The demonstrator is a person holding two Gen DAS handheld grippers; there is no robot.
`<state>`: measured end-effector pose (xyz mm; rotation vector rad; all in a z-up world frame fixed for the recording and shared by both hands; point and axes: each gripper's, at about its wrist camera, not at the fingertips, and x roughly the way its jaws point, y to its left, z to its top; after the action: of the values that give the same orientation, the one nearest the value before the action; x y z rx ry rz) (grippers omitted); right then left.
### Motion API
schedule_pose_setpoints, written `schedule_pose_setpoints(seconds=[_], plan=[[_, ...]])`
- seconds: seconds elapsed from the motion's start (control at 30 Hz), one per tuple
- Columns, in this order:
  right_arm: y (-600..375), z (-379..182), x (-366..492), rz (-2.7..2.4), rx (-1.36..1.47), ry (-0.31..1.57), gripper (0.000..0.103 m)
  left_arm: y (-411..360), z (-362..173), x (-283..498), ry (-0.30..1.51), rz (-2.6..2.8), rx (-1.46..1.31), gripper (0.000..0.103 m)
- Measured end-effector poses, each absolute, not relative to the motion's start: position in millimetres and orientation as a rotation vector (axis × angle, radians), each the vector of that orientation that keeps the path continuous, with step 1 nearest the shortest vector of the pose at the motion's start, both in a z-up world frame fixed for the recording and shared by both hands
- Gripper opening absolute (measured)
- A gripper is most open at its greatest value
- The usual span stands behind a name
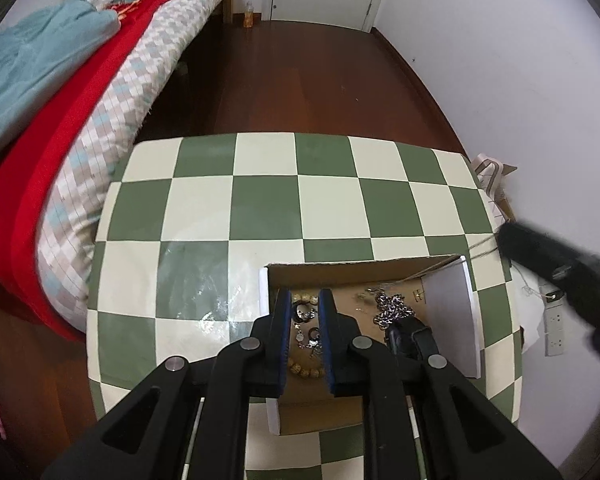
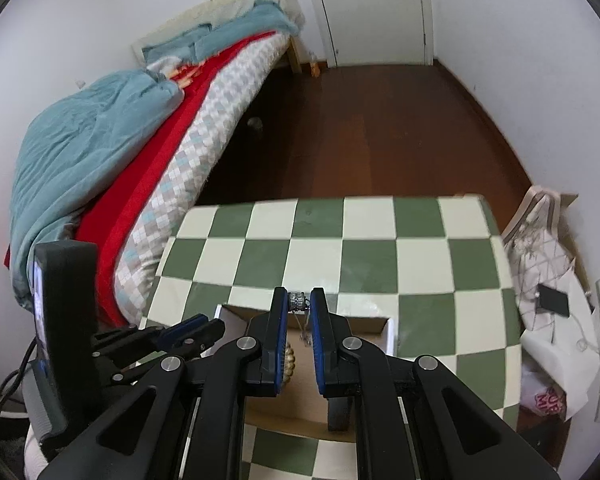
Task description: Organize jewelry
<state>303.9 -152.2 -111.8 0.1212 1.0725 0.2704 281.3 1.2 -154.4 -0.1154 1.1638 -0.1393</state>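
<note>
- Checkered green-and-white table [image 1: 260,200] on dark wood floor [image 1: 280,80], bed [image 2: 160,184] beside it.
- Cardboard box [image 1: 320,404] holds jewelry.
- Left gripper [image 1: 305,300] nearly closed, empty.
- Right gripper [image 2: 299,300] pinches a silver ring [image 2: 298,301].

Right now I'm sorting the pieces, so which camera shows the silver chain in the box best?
The left wrist view: the silver chain lies in plain sight on the floor of the cardboard box, beside the wooden bead bracelet. In the right wrist view the claw's own fingers cover most of the box, and that chain cannot be made out.
</note>
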Motion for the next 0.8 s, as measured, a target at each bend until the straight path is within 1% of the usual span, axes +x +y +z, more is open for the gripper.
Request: schedule_pose_setpoints(seconds=[0.03, 0.1, 0.13, 0.17, 0.2, 0.23, 0.27, 0.3, 0.33, 0.37, 0.4, 0.47, 0.53, 0.57, 0.8], plan=[[-153.1, -117.0, 306.5, 0.268, 0.134, 1.100, 0.013, 1.4, -154.8, 281.4, 1.166, -0.132, -0.114, 0.014], [-158.1, -132.4, 311.8, 0.268, 0.169, 1.170, 0.016, 2.0, -153.9, 280.8, 1.162, -0.113, -0.107, 0.025], [-160.1, -135.6, 311.7, 0.263, 0.177, 1.175, 0.019, 2.6, -152.3, 279.9, 1.153, -0.106, -0.106, 0.043], [-163.4, -138.1, 310.5, 0.254, 0.178, 1.177, 0.033, 3.9, -149.8, 278.7, 1.141, -0.092, -0.104, 0.066], [-167.1, -139.4, 308.5, 0.249, 0.183, 1.174, 0.049, 5.1, -148.1, 278.2, 1.132, -0.080, -0.100, 0.075], [-169.8, -139.8, 306.9, 0.244, 0.184, 1.173, 0.054, 6.3, -144.8, 276.6, 1.115, -0.070, -0.098, 0.079], [-172.4, -140.1, 305.0, 0.235, 0.179, 1.172, 0.059, 7.3, -142.1, 275.2, 1.105, -0.060, -0.094, 0.079], [-174.3, -140.0, 303.5, 0.222, 0.170, 1.170, 0.060, 8.5, -140.9, 275.2, 1.103, -0.052, -0.090, 0.080], [-176.5, -139.2, 301.1, 0.201, 0.150, 1.167, 0.062, 9.5, -139.4, 274.6, 1.101, -0.041, -0.082, 0.086], [-178.2, -138.9, 297.7, 0.171, 0.114, 1.163, 0.072, 10.0, -137.8, 273.0, 1.096, -0.028, -0.070, 0.097], [-179.8, -139.3, 294.2, 0.141, 0.082, 1.162, 0.086, 10.4, -136.7, 271.3, 1.090, -0.016, -0.059, 0.102], [-183.5, -143.1, 287.2, 0.093, 0.038, 1.170, 0.097, 11.1, -134.5, 265.4, 1.075, 0.017, -0.025, 0.103], [-186.1, -148.7, 280.3, 0.051, -0.007, 1.180, 0.098, 11.3, -134.1, 259.7, 1.065, 0.037, -0.003, 0.103], [-186.7, -153.2, 275.6, 0.035, -0.028, 1.188, 0.103, 11.8, -134.0, 255.5, 1.062, 0.048, 0.005, 0.103], [-190.0, -162.8, 245.6, -0.011, -0.054, 1.189, 0.103, 10.0, -135.5, 226.0, 1.054, 0.061, 0.021, 0.103]])
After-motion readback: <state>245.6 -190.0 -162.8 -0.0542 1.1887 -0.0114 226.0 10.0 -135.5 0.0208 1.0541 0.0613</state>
